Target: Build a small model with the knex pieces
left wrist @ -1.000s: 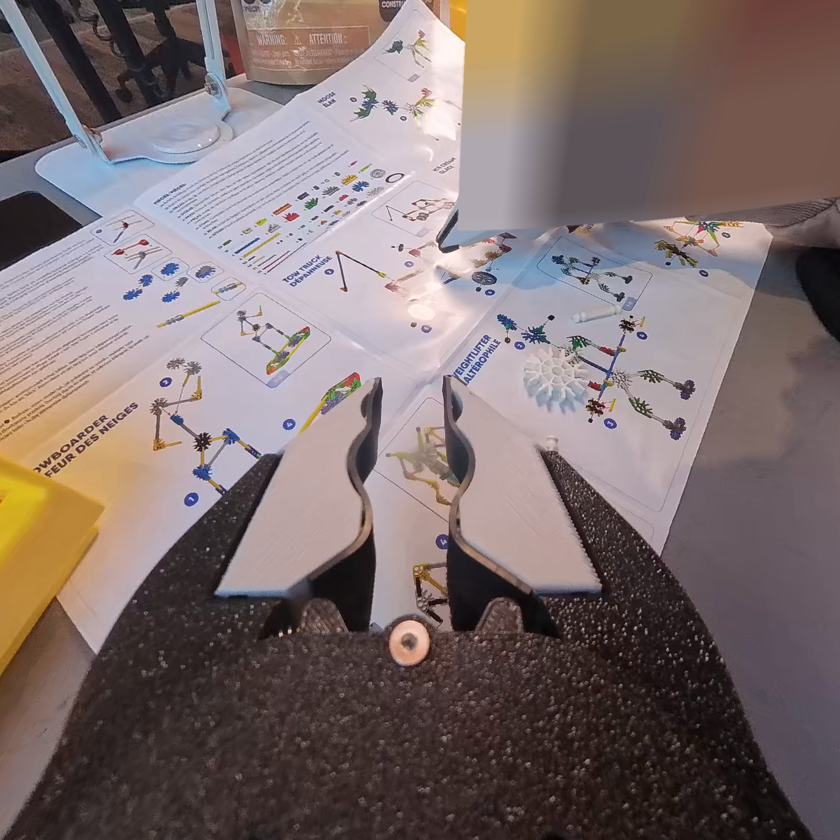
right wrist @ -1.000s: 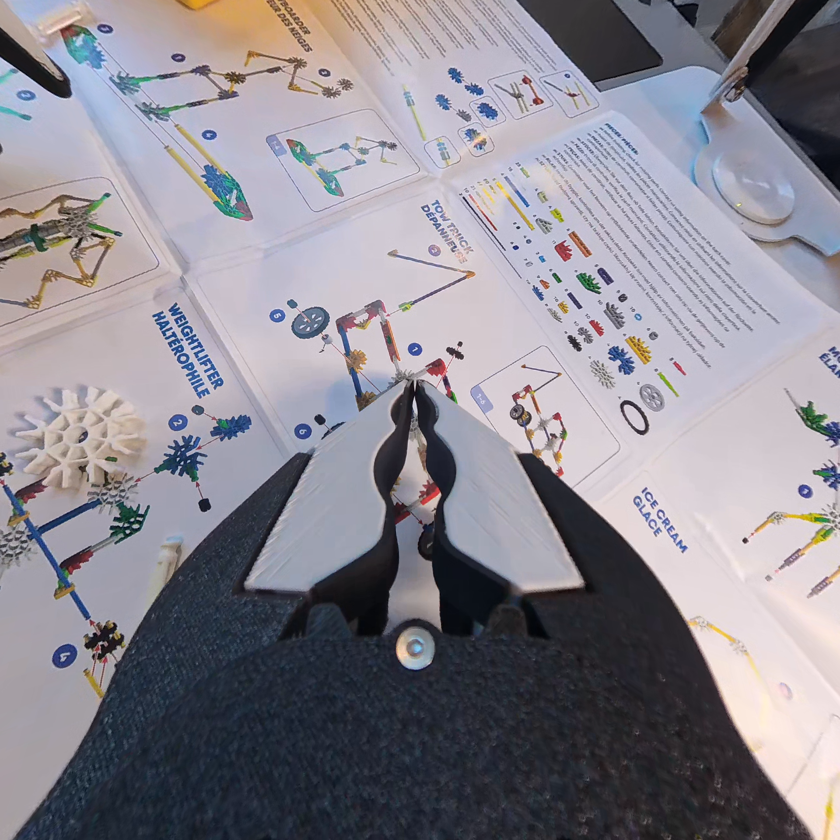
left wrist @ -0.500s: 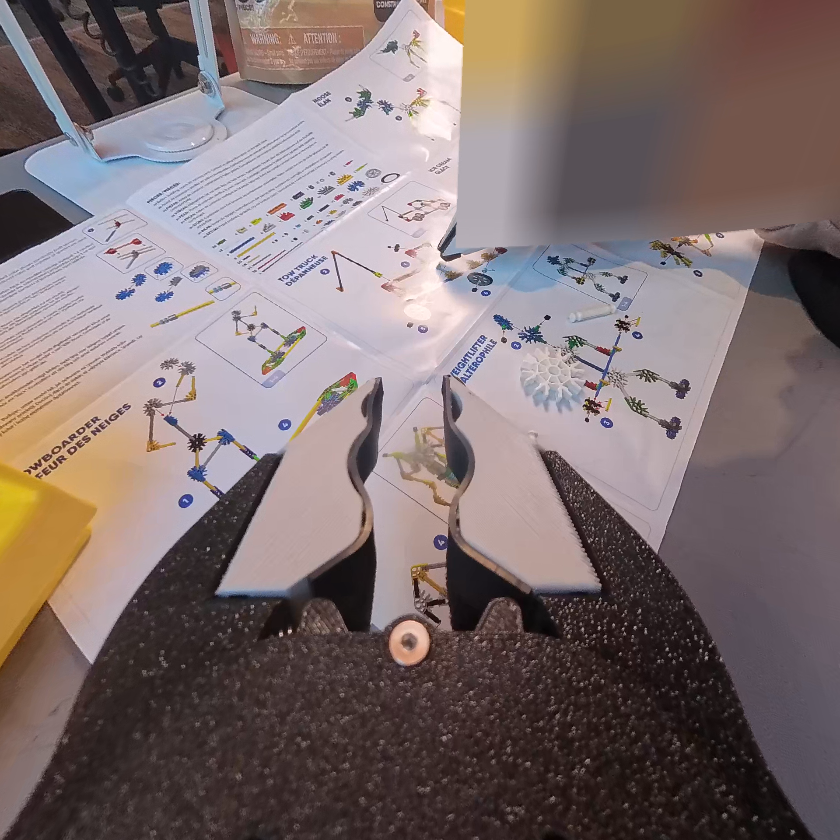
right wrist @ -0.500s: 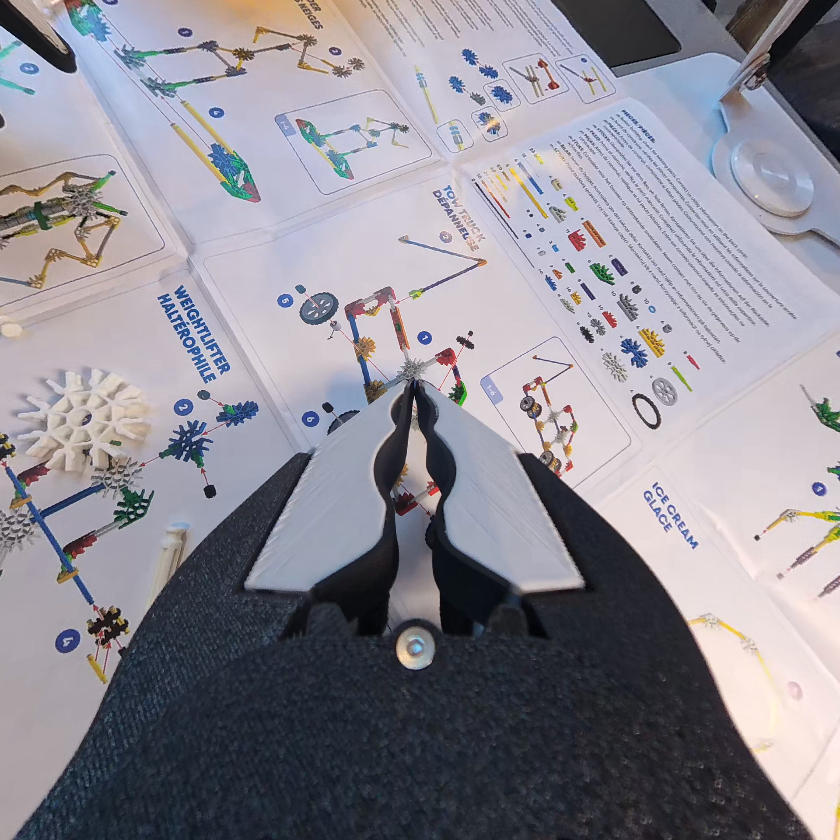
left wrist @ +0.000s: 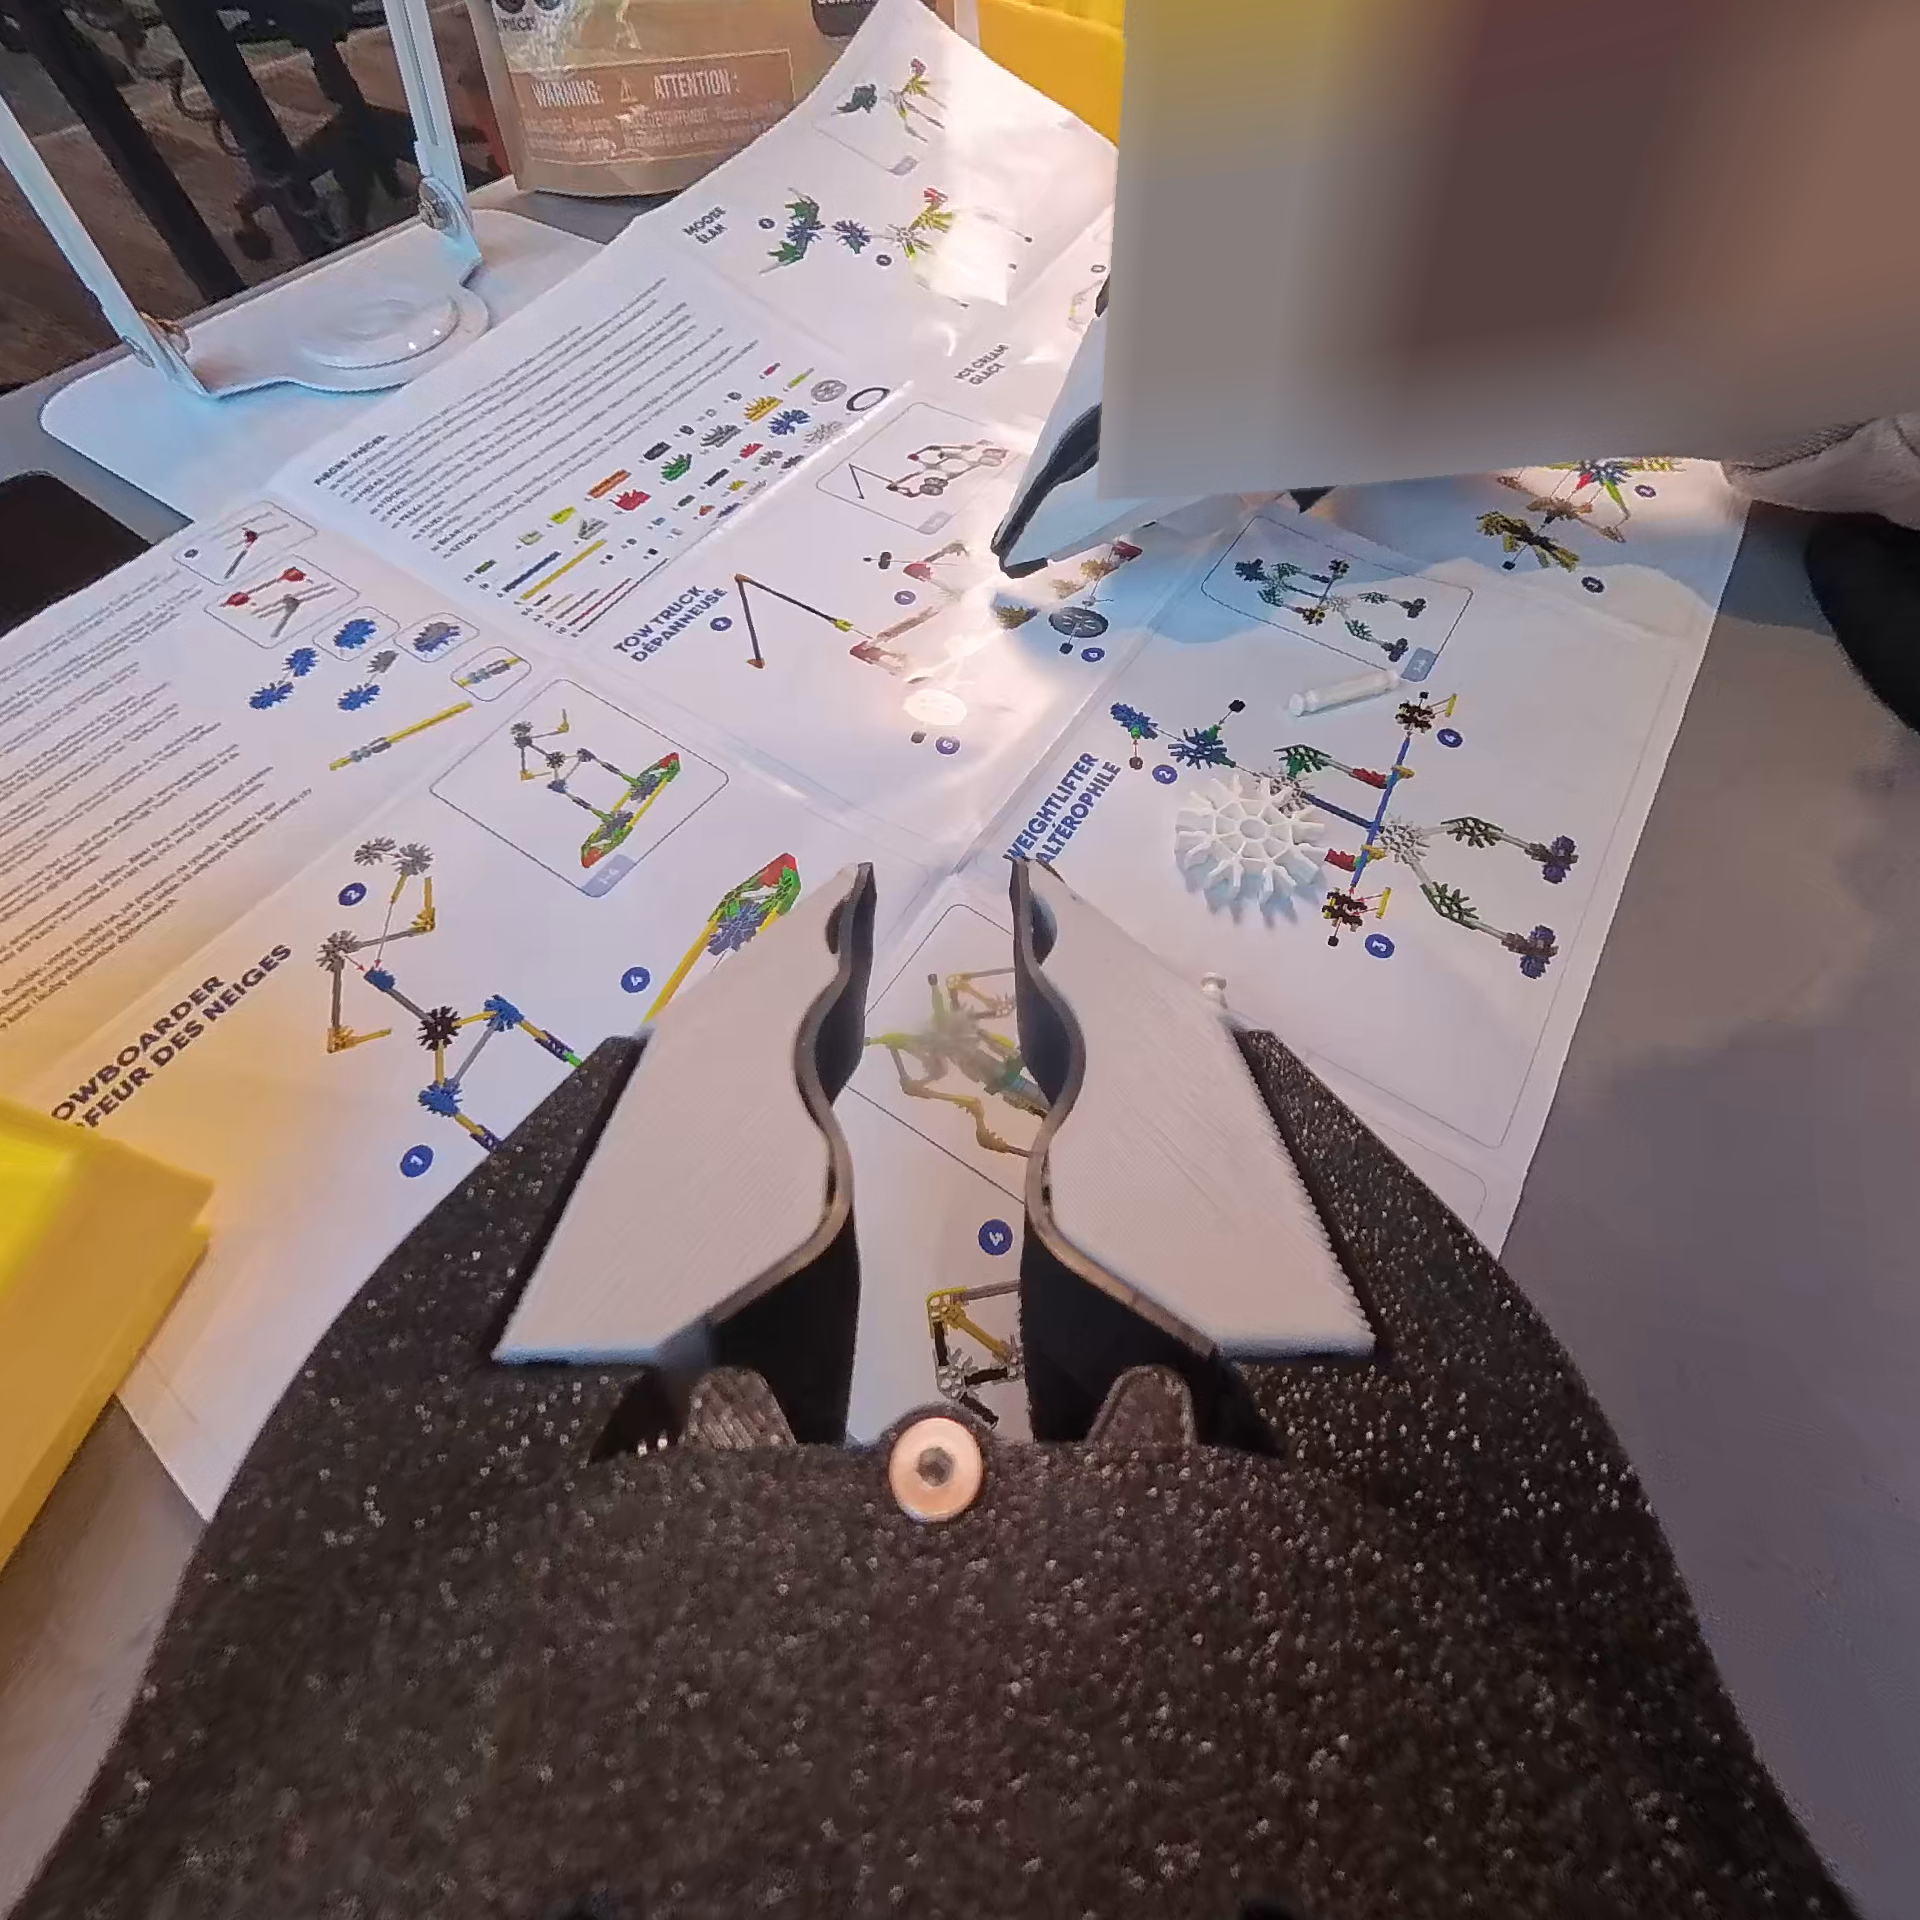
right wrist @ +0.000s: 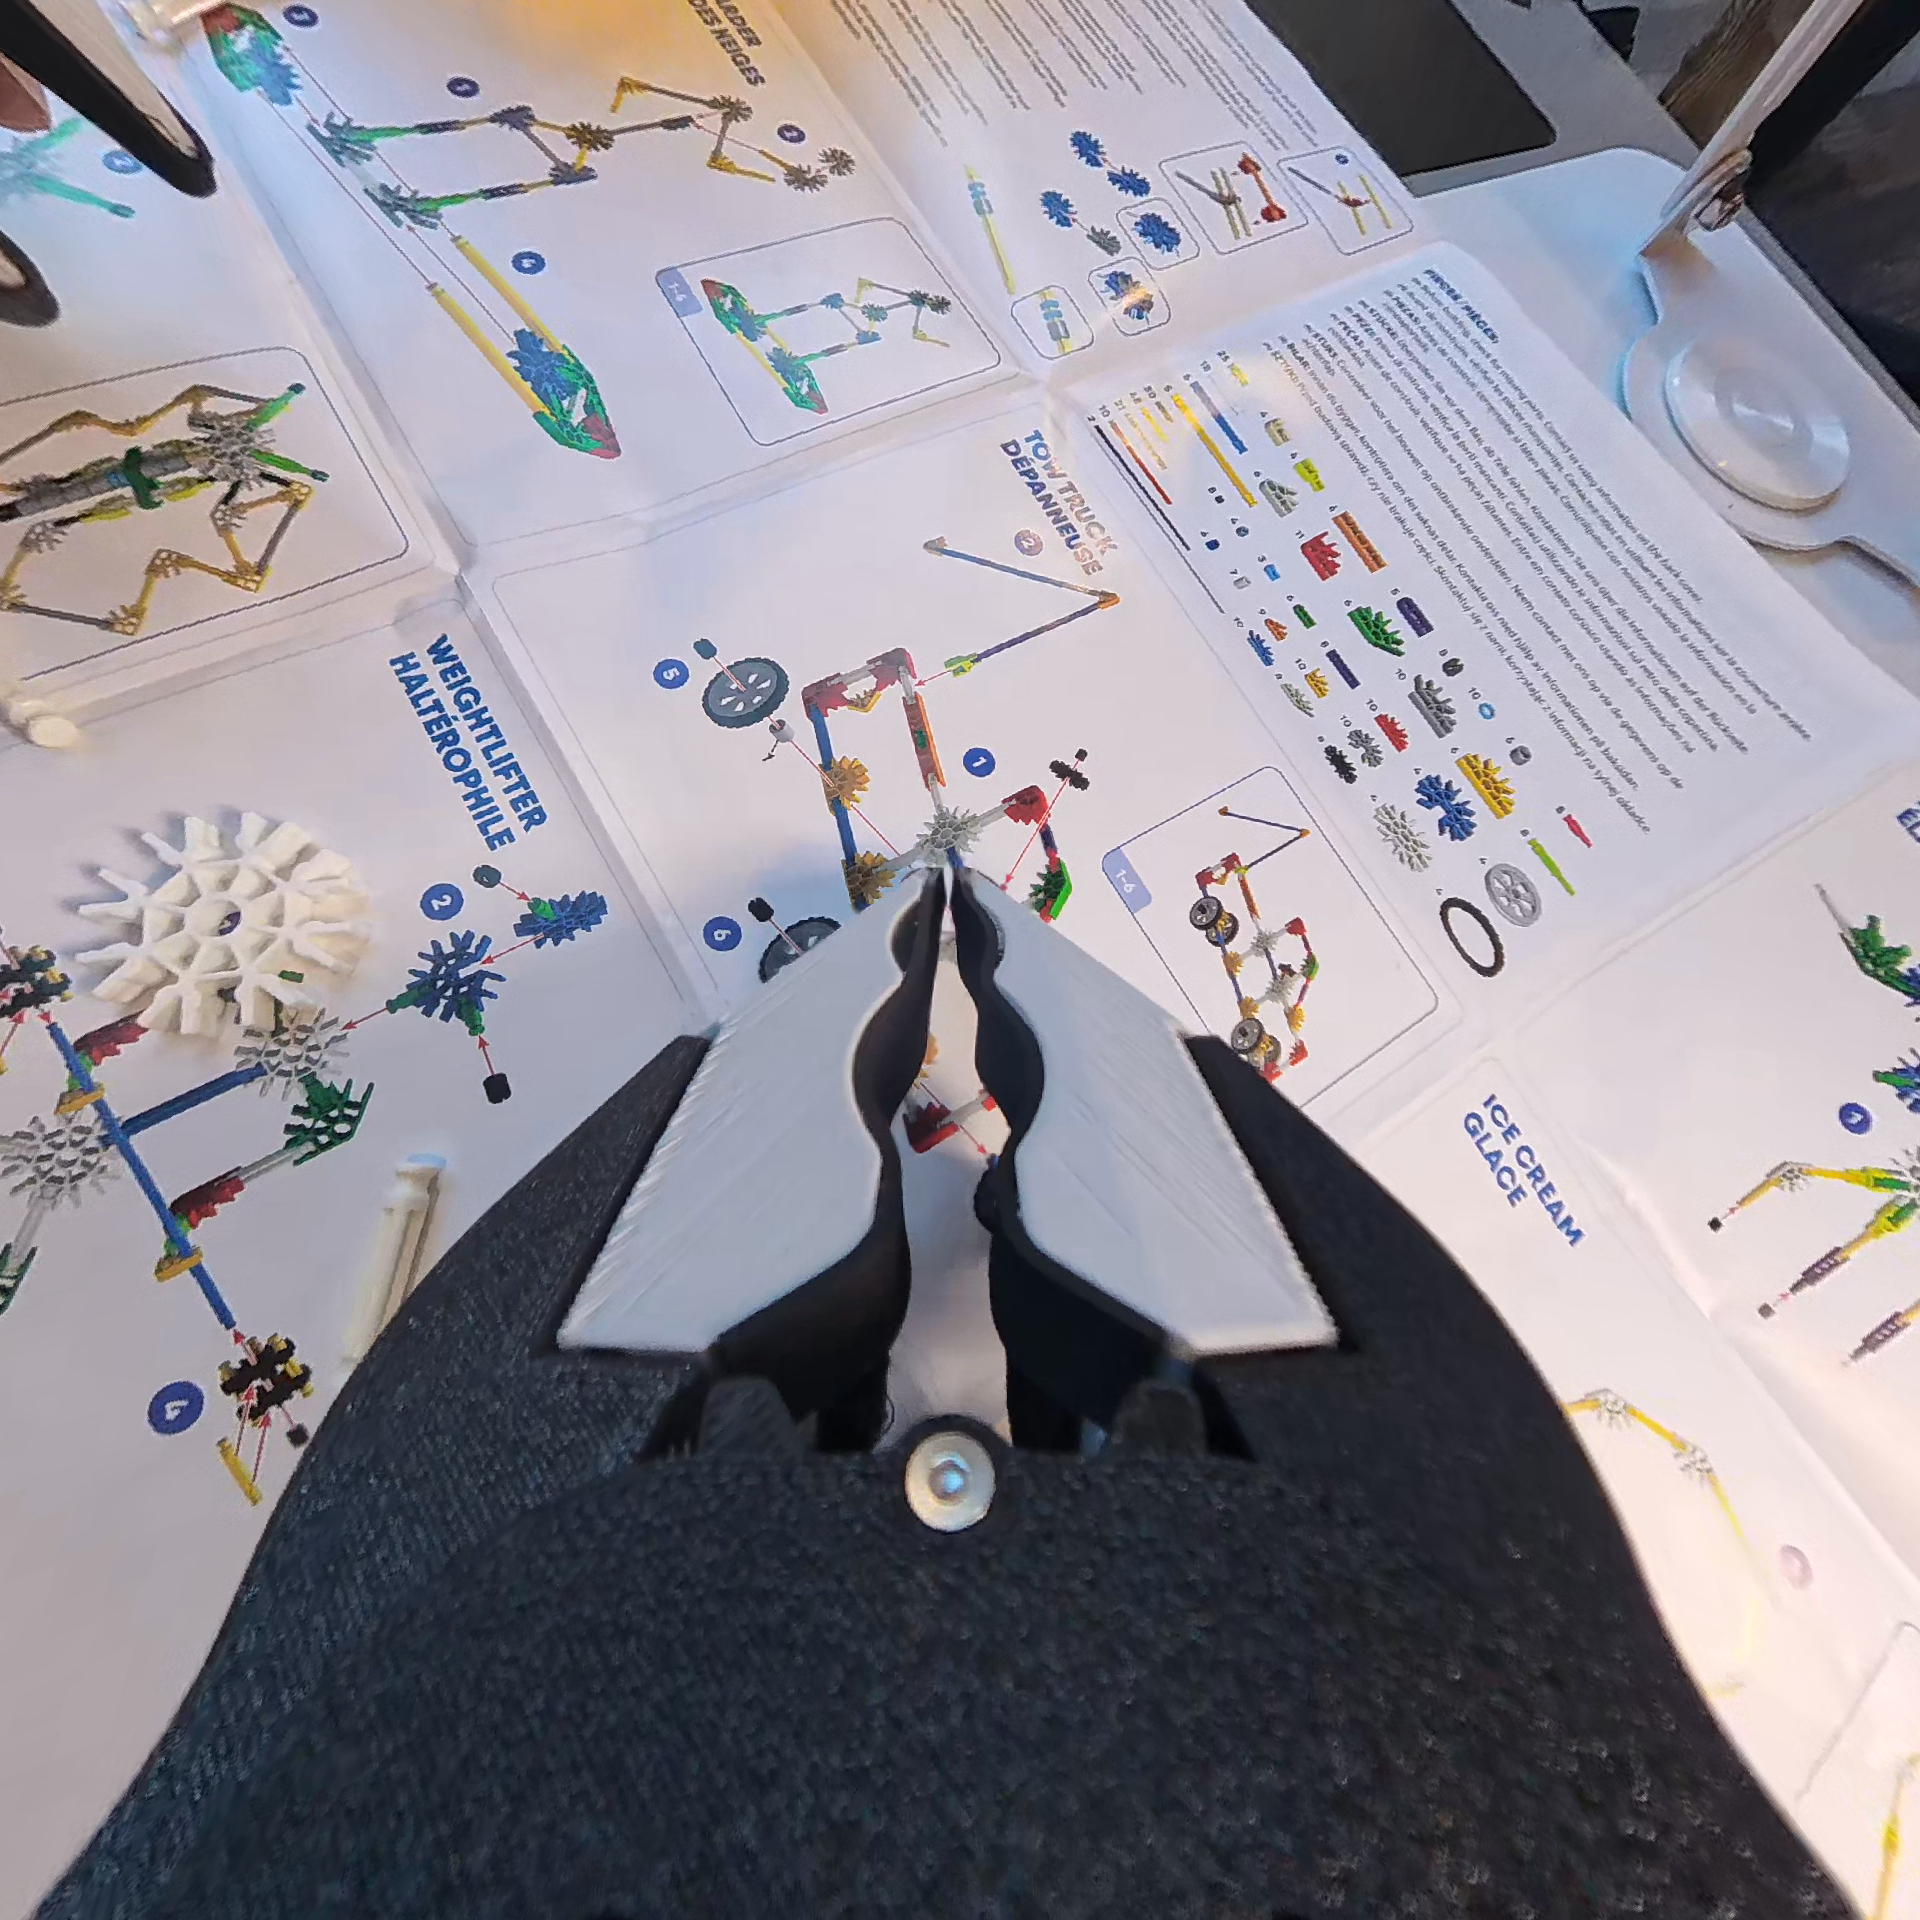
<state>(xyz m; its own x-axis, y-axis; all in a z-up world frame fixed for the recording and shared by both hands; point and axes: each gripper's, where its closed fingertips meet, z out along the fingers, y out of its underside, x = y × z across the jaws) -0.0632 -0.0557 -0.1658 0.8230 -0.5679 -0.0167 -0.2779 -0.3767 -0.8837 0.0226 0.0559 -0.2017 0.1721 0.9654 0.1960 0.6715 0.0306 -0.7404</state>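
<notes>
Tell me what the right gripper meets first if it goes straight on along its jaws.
The right gripper, jaws shut and empty, probably meets only the instruction sheet just past its tips; the white snowflake connector lies off to its left.

Place: hobby or play table indoors | Evidence: a grey tabletop (left wrist: 1714, 1299) is covered by an unfolded toy-construction instruction sheet (right wrist: 727, 582); a white snowflake connector (right wrist: 223, 925), a brown kit bag (left wrist: 634, 94) and a yellow box (left wrist: 73, 1278) are seen on it.

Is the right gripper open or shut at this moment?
Shut. The right gripper has its two grey fingertips meeting at the tip, with nothing between them, above the white printed instruction sheet.
</notes>
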